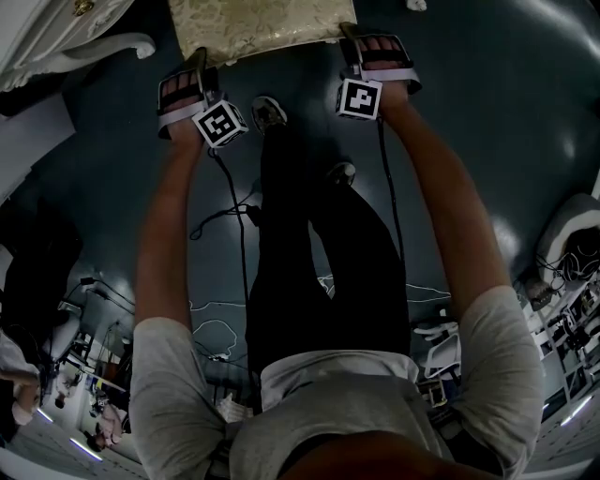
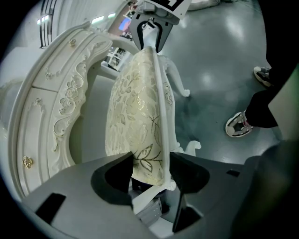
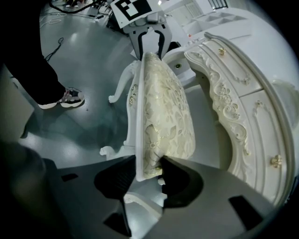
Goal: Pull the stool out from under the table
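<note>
The stool (image 1: 253, 28) has a cream, gold-flowered cushion on a white carved frame, and its near edge shows at the top of the head view. My left gripper (image 1: 192, 86) is shut on the seat's left corner and my right gripper (image 1: 372, 58) on its right corner. In the left gripper view the seat (image 2: 135, 102) runs edge-on away from the left gripper (image 2: 150, 170), with cushion and frame pinched between the pads. The right gripper view shows the same: the stool seat (image 3: 163, 107) is clamped in the right gripper (image 3: 147, 175). The white ornate dressing table (image 2: 60, 107) stands just beside the stool.
The dressing table's carved drawers (image 3: 233, 107) lie close along the stool's far side. The person's legs and shoes (image 1: 269, 112) stand on the dark glossy floor right behind the stool. Cables (image 1: 225, 211) trail across the floor near the feet. Clutter (image 1: 562, 281) sits at the right.
</note>
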Tool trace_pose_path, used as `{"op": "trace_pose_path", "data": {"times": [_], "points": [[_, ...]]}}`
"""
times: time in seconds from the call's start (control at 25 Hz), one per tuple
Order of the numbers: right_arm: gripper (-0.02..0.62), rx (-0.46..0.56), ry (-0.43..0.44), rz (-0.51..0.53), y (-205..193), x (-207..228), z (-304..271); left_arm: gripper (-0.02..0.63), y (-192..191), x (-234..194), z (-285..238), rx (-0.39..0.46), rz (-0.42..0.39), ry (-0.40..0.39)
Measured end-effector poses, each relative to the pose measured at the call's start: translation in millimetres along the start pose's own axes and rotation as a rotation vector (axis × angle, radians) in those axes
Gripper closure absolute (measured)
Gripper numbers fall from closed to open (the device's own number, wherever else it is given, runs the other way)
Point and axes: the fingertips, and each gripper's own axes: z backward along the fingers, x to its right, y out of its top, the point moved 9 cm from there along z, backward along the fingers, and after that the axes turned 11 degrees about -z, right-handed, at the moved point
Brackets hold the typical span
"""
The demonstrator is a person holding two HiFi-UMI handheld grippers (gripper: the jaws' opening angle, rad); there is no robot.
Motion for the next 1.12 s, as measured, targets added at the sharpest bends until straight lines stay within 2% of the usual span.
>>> {"op": "trace_pose_path", "data": {"times": [0.6,1.12], "points": [[0.41,0.007,-0.005,0.017,-3,-11,16,0.357,5,18,17,-0.012,0.006,0.008],[0.402,0.02,-0.014,0.002,-13,-44,48,0.359,19,51,52,-0.01,0.021,-0.006]]}}
